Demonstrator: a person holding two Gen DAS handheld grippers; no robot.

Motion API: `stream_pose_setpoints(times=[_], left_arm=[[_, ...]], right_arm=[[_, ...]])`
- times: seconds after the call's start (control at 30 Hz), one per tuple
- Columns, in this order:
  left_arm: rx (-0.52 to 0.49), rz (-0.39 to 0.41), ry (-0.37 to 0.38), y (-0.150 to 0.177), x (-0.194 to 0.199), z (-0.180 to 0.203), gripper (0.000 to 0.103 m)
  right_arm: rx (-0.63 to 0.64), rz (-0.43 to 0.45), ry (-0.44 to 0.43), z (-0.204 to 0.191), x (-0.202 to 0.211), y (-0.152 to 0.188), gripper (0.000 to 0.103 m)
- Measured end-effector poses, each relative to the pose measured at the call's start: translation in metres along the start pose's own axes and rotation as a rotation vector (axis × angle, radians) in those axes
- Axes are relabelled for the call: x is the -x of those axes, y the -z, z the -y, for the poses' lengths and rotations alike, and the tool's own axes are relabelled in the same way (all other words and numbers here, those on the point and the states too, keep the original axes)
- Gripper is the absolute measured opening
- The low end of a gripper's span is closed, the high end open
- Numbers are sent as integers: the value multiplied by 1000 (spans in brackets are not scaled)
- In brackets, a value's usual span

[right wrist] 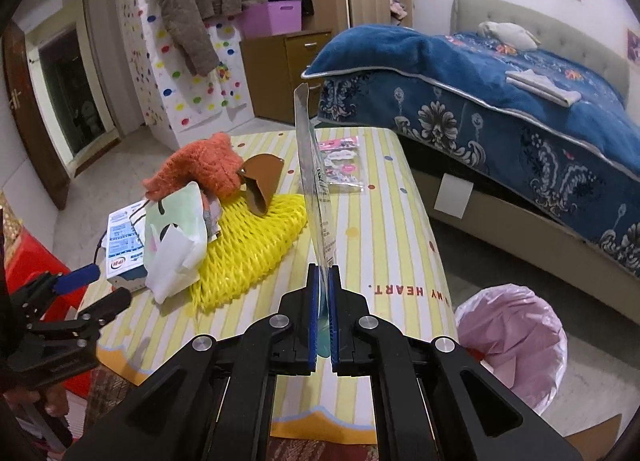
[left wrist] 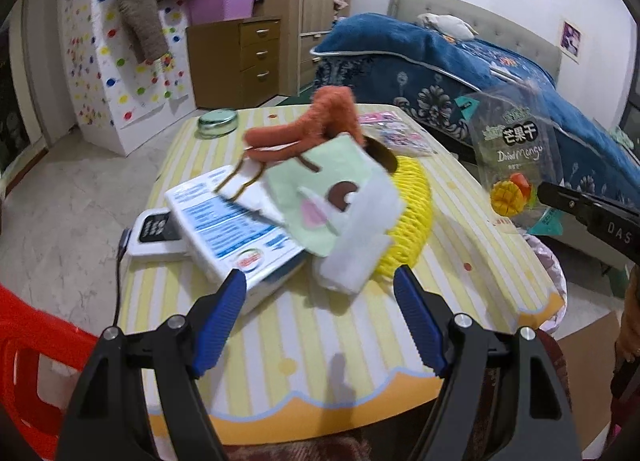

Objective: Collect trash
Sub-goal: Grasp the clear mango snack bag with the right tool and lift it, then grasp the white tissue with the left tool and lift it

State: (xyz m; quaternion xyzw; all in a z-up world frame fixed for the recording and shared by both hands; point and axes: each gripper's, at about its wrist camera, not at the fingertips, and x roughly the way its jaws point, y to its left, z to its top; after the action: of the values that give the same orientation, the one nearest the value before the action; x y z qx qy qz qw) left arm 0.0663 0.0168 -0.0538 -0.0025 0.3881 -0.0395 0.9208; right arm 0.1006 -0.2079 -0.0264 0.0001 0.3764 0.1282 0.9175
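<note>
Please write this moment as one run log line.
right hand-held gripper: shut on mango bag | left hand-held gripper: open, empty | bin: beside table

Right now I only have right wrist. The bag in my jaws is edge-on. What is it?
Observer: Left wrist shows its face: a clear dried mango bag, fruit picture near the bottom, pinched in the right gripper.
Operator: Is the left gripper holding anything? I only see its side.
Observer: No. Left gripper is open and empty, above the striped table, aimed at the milk carton.
Operator: Anything behind the carton?
Observer: A white device with a black screen, cable trailing off the table edge.
</note>
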Motion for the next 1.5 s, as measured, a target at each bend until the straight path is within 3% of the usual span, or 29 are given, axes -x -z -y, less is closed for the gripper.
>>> stream_pose_setpoints(times=[0.37,0.67,0.73,0.83,0.9,1.0,1.3,1.5], left_arm=[[-51,14,-56,-23,-35,35,75],[-78,-41,-135,-29,-70,44,74],[-65,-45,-129,-29,-68,42,70],[-34,-64,-115,-29,-65,35,51],[-23,-69,-96,-30,-62,31,27],[-34,-44,-75,-28,-47,29,6],[-29,91,122,-29,26,19,2],[-58,127,191,-35,49,31,2]], right_arm=[[-32,-9,4,15,-3,5,4],[-45,-16,-3,23,-6,9,4],[-42,-16,-3,24,-6,10,4],[-44,-16,-4,24,-6,10,4],[-42,-15,-4,24,-6,10,4],[-39,-8,-3,23,-3,12,4],[-40,19,-5,20,10,12,4],[-48,32,1,22,18,13,4]])
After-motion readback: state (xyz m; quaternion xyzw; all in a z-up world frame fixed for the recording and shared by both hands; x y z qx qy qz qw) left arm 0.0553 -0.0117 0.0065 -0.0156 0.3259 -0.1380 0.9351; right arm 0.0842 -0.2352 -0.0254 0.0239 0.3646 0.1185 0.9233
